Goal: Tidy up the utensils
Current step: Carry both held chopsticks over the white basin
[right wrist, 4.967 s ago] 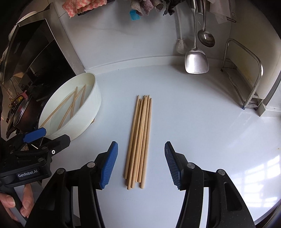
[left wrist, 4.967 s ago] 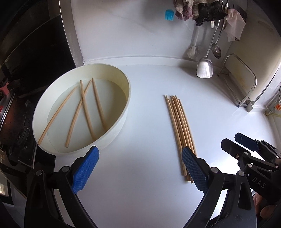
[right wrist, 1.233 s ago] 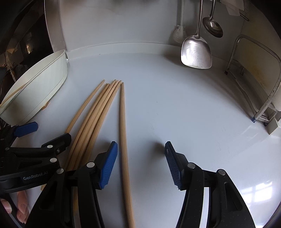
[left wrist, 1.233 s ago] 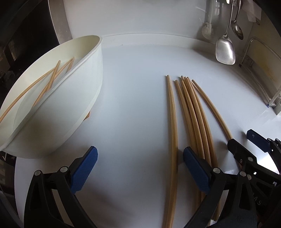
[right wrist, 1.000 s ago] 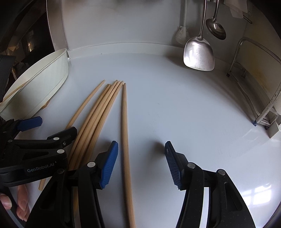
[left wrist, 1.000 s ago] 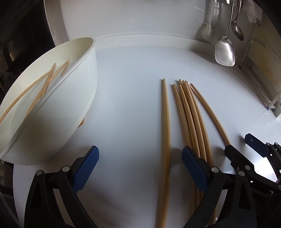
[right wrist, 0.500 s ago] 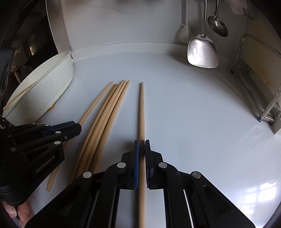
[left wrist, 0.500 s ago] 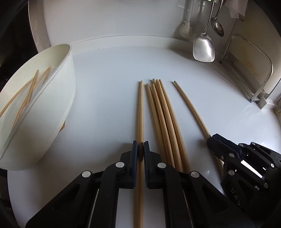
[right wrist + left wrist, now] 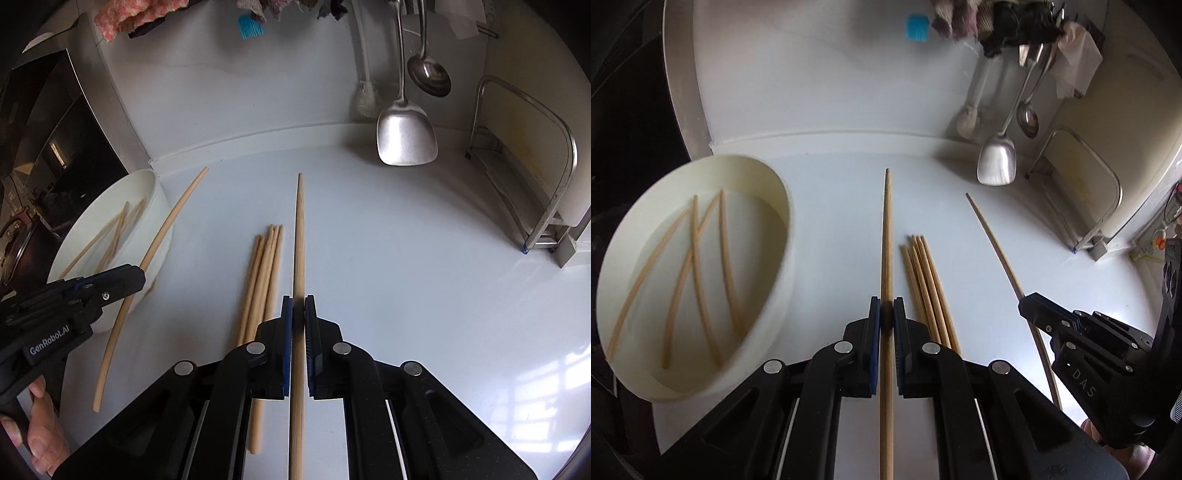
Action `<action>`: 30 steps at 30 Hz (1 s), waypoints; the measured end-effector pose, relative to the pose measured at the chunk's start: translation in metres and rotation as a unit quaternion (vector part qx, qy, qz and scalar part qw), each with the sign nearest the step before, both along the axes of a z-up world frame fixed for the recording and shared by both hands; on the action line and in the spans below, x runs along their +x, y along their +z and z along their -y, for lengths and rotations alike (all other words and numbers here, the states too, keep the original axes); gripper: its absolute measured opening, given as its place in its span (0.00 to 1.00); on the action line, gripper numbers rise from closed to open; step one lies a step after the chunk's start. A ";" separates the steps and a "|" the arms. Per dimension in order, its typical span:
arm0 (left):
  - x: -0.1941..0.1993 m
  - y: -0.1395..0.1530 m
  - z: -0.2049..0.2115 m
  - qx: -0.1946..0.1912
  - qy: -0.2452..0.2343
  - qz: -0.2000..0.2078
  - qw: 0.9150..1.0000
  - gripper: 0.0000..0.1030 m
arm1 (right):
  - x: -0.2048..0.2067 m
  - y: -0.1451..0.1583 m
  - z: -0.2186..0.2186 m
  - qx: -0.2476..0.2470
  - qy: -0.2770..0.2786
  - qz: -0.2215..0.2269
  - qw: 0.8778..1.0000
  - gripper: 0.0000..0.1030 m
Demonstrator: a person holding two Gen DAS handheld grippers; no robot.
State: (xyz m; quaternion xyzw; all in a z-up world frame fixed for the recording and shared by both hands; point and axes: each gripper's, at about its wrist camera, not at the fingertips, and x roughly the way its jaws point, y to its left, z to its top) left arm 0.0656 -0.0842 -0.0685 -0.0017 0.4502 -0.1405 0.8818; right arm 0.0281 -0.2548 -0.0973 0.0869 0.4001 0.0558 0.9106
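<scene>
My left gripper point(image 9: 886, 314) is shut on one wooden chopstick point(image 9: 887, 236) and holds it lifted above the white counter, pointing away. My right gripper point(image 9: 298, 314) is shut on another chopstick point(image 9: 299, 236), also lifted. Each held stick shows in the other view, the left one point(image 9: 162, 236) and the right one point(image 9: 997, 243). A small bundle of chopsticks point(image 9: 923, 280) lies on the counter between the grippers, and also shows in the right wrist view point(image 9: 264, 273). A white round basin point(image 9: 775, 295) at the left holds several chopsticks point(image 9: 698, 258).
A steel spatula point(image 9: 404, 136) and a ladle point(image 9: 428, 77) hang at the back wall beside a white brush point(image 9: 365, 99). A metal rack point(image 9: 535, 177) stands at the right. A dark appliance point(image 9: 62, 140) stands behind the basin point(image 9: 147, 206).
Both grippers closed on a chopstick each half a second ago and have since lifted them off the counter. The views now look from higher up.
</scene>
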 end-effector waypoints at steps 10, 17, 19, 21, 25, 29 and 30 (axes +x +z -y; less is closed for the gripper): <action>0.023 0.035 -0.133 0.035 0.072 0.007 0.997 0.07 | 0.024 0.050 -0.124 0.028 0.076 0.013 0.997 0.06; 0.049 0.014 -0.205 0.048 0.102 -0.016 0.994 0.07 | 0.069 0.037 -0.211 0.035 0.118 -0.024 0.992 0.06; 0.058 0.006 -0.215 0.046 0.102 -0.027 0.993 0.07 | 0.079 0.030 -0.226 0.035 0.120 -0.038 0.991 0.06; 0.065 -0.001 -0.221 0.043 0.097 -0.037 0.994 0.07 | 0.089 0.024 -0.237 0.033 0.117 -0.047 0.991 0.06; 0.078 -0.015 -0.224 0.040 0.083 -0.054 0.994 0.07 | 0.104 0.014 -0.250 0.026 0.108 -0.063 0.992 0.06; 0.089 -0.025 -0.222 0.039 0.073 -0.066 0.994 0.07 | 0.116 0.014 -0.255 0.022 0.098 -0.067 0.993 0.06; 0.092 -0.027 -0.222 0.038 0.070 -0.068 0.995 0.07 | 0.118 0.014 -0.255 0.021 0.096 -0.068 0.993 0.06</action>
